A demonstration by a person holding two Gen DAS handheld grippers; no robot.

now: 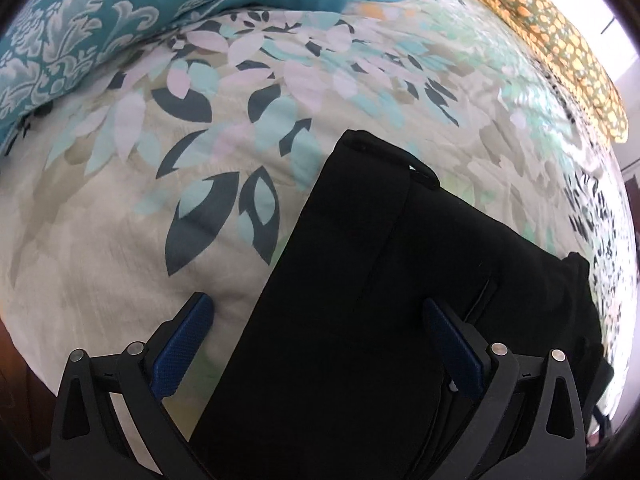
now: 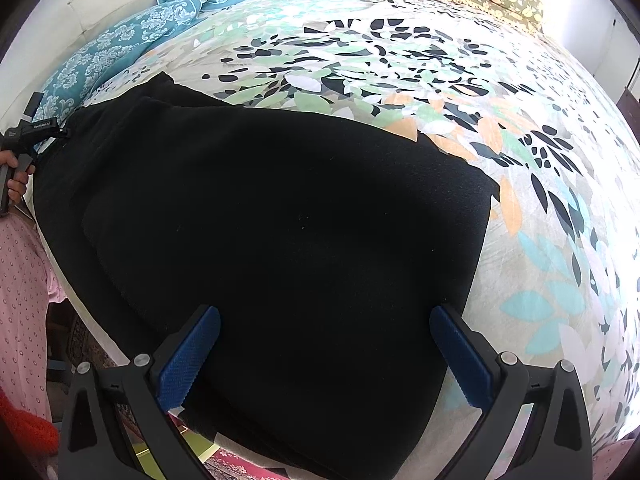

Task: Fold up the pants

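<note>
Now both grippers hover spread wide, holding nothing. The black pants [image 2: 280,240] lie flat on the leafy bedspread [image 2: 540,200], filling the centre and lower half of the right wrist view. The left gripper [image 1: 318,320] straddles one long edge at the lower middle of its frame; the right gripper [image 2: 324,340] sits over the cloth's lower edge. Best bet: each pinches a corner through every layer, then they lift together, keeping edges aligned.
</note>
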